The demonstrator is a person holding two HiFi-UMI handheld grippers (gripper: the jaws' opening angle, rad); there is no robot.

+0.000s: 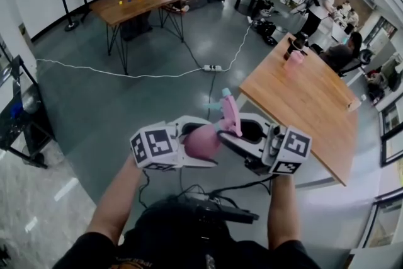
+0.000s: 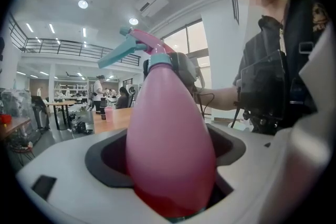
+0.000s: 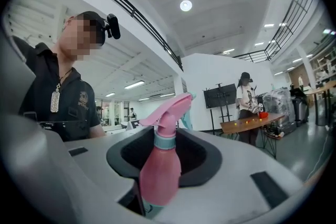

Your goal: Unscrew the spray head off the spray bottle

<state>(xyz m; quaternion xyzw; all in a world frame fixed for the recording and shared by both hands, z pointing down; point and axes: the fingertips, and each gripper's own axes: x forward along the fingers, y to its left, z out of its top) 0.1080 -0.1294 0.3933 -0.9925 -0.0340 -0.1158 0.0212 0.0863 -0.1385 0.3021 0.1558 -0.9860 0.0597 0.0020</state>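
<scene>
We find the left gripper [image 1: 192, 147] with its jaws pinching the fat body of the pink spray bottle [image 1: 203, 142], which is held in the air in front of the person's chest. The right gripper [image 1: 242, 134] faces it, jaws clamped on the same bottle near its neck. The spray head [image 1: 230, 111] is seated on the bottle. Beyond stands a wooden surface [image 1: 308, 104] carrying a pink cup [image 1: 294, 60].

A wooden table [image 1: 308, 104] stands on grey floor [image 1: 126, 110].
</scene>
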